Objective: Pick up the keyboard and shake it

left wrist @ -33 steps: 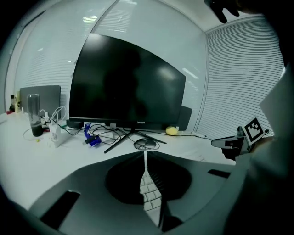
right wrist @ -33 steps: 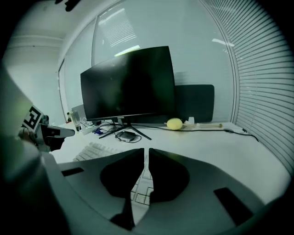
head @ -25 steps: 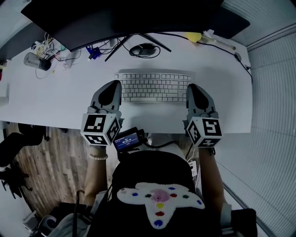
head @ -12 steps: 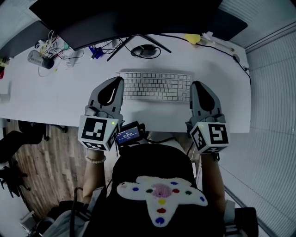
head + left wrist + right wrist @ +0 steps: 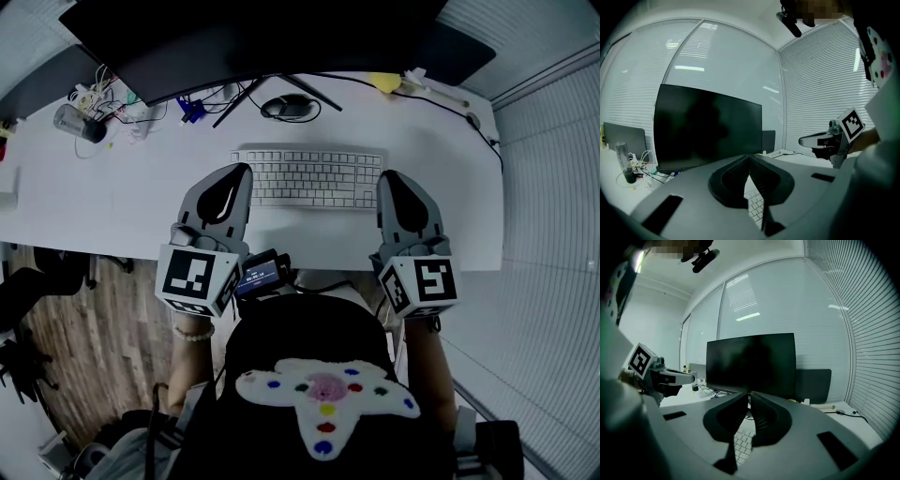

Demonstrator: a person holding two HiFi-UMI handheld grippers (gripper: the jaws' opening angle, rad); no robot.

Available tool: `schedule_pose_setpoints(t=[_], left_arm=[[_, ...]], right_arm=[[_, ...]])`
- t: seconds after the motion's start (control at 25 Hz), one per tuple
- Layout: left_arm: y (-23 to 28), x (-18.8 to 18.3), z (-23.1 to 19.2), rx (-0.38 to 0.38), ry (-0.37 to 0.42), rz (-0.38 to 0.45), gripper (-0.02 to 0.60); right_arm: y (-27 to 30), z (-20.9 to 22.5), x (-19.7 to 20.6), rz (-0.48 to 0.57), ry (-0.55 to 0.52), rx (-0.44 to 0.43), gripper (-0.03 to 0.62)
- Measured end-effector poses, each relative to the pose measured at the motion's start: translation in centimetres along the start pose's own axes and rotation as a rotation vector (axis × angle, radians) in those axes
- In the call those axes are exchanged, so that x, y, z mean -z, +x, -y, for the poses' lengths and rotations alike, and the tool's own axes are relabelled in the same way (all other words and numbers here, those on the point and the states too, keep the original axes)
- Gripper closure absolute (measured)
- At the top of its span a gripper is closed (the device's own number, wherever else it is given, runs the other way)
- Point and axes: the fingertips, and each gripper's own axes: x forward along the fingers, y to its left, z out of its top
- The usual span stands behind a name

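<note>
Keyboard (image 5: 309,178) lay flat on bench (image 5: 122,206). I held left gripper (image 5: 245,170) and right gripper (image 5: 382,176) over its ends, fingers (image 5: 731,171) pressed together, nothing clamped. That even bracketing fitted either pre-lift or post-set-down.

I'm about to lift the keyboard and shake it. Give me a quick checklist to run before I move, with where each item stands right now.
1. Left gripper open for a grasp: not ok. Its jaws are together with nothing between them.
2. Right gripper open for a grasp: not ok. Its jaws are together with nothing between them.
3. A gripper at each end of the keyboard: ok. The head view shows one at each short end.
4. Grippers touching the keyboard: cannot tell.
5. Room behind the keyboard: ok. The mouse lies apart from it, further back on the desk.
</note>
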Motion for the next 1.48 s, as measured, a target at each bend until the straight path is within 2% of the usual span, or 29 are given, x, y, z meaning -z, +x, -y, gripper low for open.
schedule_pose_setpoints(t=[0.68,1.48], left_arm=[[1.0,0.2,0.8,0.017,0.041,-0.003,0.565],[1.4,0.5,0.6,0.021,0.047,-0.017,0.566]], right_arm=[[0.5,-0.2,0.2,0.0,0.001,-0.001,0.551],[1.0,0.0,0.6,-0.023,-0.014,0.005,0.551]])
